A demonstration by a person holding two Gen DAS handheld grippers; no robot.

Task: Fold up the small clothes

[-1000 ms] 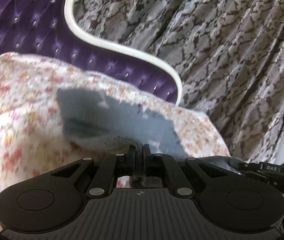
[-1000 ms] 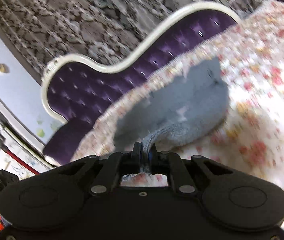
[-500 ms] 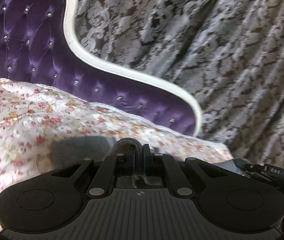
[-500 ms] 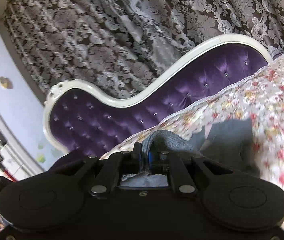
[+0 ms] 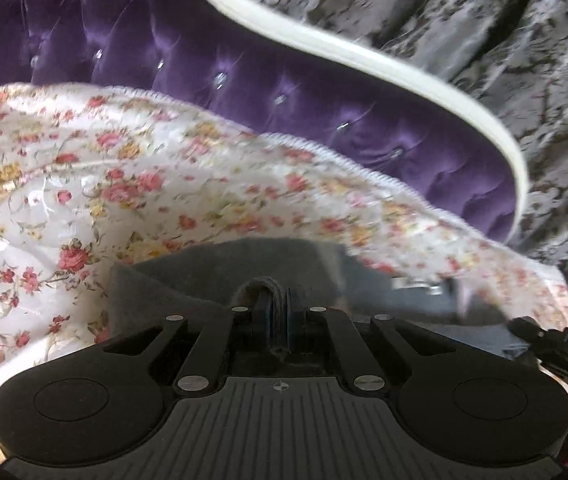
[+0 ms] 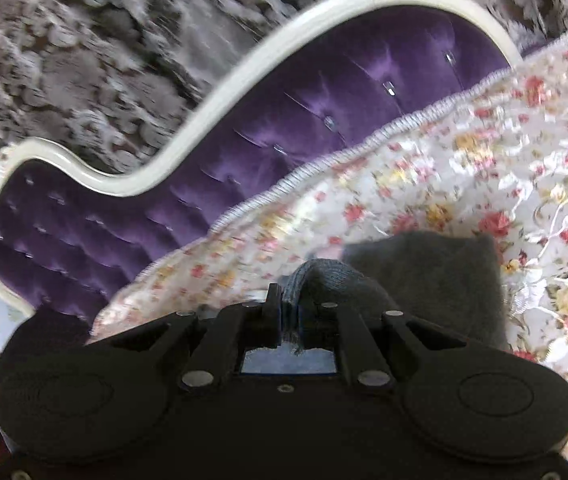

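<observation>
Grey knit garment [image 5: 219,276] on floral bedspread [image 5: 83,184], near purple tufted headboard [image 5: 324,120]. Left gripper [image 5: 277,312] jaws pinched tight on hem; right gripper [image 6: 290,316] likewise. Two-corner hold likely keeps edge taut for fold.

Both wrist cams low, close — shared headboard [image 5: 324,128].

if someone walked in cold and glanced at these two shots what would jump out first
Probably the purple tufted headboard with its curving white frame, filling the upper part of both views against the grey damask curtain. Next, the rose-patterned bedspread spreading across the middle. Low in each view, a grey knitted garment lies on that bedspread, its edge pinched in the left hand-held gripper and the right hand-held gripper.
</observation>
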